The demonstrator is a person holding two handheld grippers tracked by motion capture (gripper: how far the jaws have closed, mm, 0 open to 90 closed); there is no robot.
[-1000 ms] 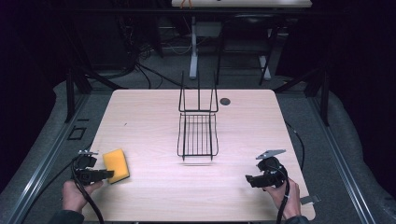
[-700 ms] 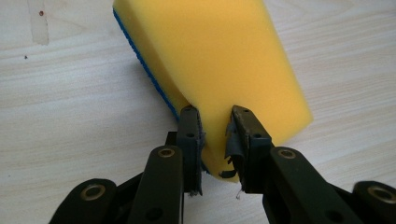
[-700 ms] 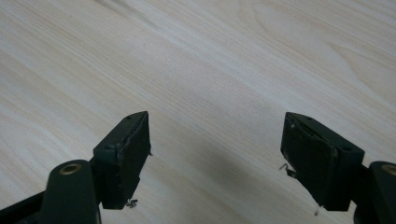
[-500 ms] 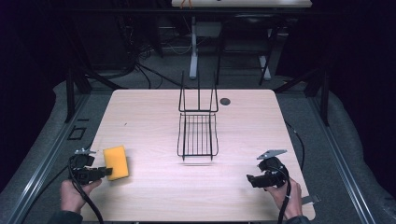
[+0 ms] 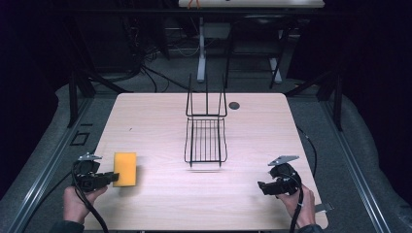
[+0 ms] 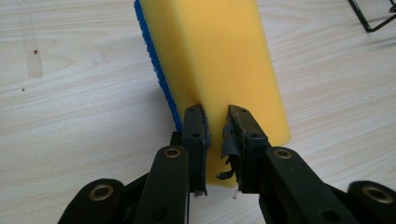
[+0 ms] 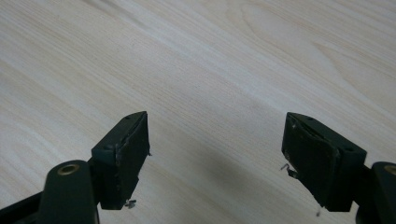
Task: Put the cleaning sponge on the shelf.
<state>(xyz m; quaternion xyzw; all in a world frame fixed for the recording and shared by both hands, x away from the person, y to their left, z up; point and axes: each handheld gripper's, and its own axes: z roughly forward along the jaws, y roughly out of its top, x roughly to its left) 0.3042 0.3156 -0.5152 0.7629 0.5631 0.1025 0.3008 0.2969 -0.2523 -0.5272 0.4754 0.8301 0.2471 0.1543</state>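
Left gripper (image 6: 215,122): I had its jaws pinched on the near end of the sponge (image 6: 219,60), biting only the edge, which I judged left most of the block free to be set down or slid somewhere.
Sponge position: lower left of the high view (image 5: 125,169), over the table (image 5: 145,116) just ahead of my left hand (image 5: 80,203); in the left gripper view it stood on its long edge, yellow face to the right, blue scouring side to the left.
Right gripper (image 7: 217,154): jaws spread wide with nothing between them, bare wood beneath; I kept it at the lower right of the high view (image 5: 273,186), out of the way, as I read it.
Wire rack (image 5: 206,131): at the middle of the frame, well apart from both grippers, tall back toward the far edge, open basket toward me, possibly where the sponge was bound.
Change from a second ago: the sponge and left gripper had drifted slightly left and away from the near edge; the right gripper and rack had barely shifted.
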